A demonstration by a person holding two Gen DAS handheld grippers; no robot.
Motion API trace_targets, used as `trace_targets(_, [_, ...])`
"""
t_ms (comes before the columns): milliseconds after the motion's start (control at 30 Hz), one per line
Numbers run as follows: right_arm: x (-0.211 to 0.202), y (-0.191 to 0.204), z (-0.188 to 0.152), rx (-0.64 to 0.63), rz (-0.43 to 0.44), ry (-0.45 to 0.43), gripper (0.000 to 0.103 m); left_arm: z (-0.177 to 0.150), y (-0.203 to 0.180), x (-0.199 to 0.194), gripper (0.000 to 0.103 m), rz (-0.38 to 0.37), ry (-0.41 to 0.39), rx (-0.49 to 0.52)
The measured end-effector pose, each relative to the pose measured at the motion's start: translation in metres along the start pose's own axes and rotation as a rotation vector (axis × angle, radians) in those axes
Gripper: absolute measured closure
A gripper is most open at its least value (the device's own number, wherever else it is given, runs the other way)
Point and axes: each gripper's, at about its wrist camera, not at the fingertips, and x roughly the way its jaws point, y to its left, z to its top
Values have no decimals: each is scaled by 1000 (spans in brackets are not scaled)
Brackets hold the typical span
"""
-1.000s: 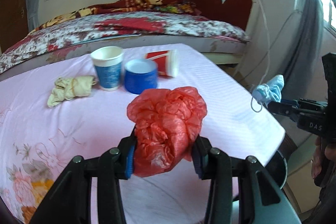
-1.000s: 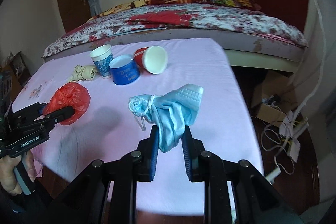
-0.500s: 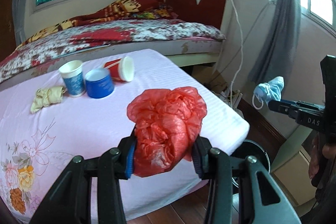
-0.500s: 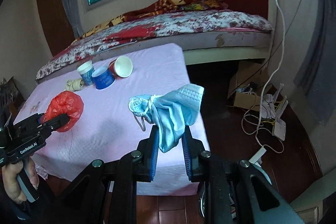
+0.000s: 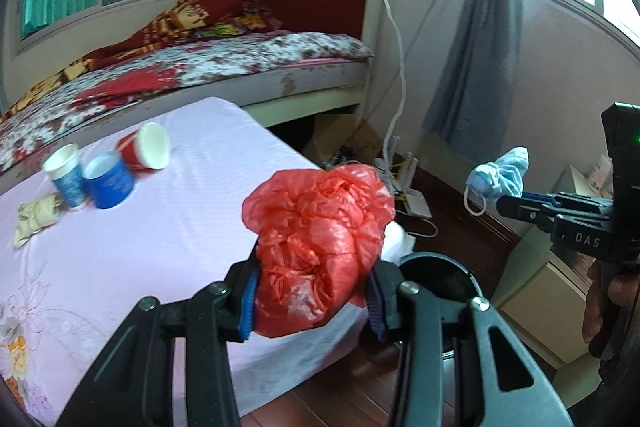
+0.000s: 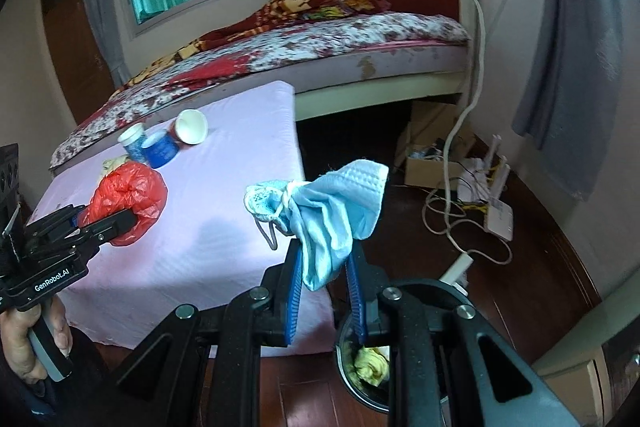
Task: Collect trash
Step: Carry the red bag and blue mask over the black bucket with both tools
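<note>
Trash in hand, two pieces. Left hand-held gripper (image 5: 312,301), bottom centre of the left wrist view: jaws closed around a crumpled red plastic bag (image 5: 318,247), pinched at its lower bulk, held over the table edge. Right hand-held gripper (image 6: 324,293), bottom centre of the right wrist view: jaws nearly together on a blue face mask (image 6: 326,215), gripped by a lower fold, ear loop dangling free at left.

Handling judgement: both very light, soft, no stiffness. Bag film is slick and springy, likely to puff out on release; hold the bunched middle. Mask is limp; a loop could snag on a finger pad.

Just below the right gripper, lower right of frame: round dark bin (image 6: 362,359) on the wood floor, yellowish scraps already inside.

Farther, left of centre: pink-covered table (image 6: 224,227) with two blue cups (image 6: 154,147), a tipped red cup (image 6: 191,126) and a crumpled beige wad (image 5: 34,217), uncollected. Beyond, a bed (image 6: 320,43).
</note>
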Motion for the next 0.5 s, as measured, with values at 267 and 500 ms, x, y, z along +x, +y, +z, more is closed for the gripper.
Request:
trace_targets(267, [-14, -40, -18, 49, -52, 10, 80, -3, -43, 17, 59, -52, 26, 57])
trace_targets(500, [-17, -69, -43, 73, -99, 48, 80, -12, -76, 38, 59, -106, 76, 101])
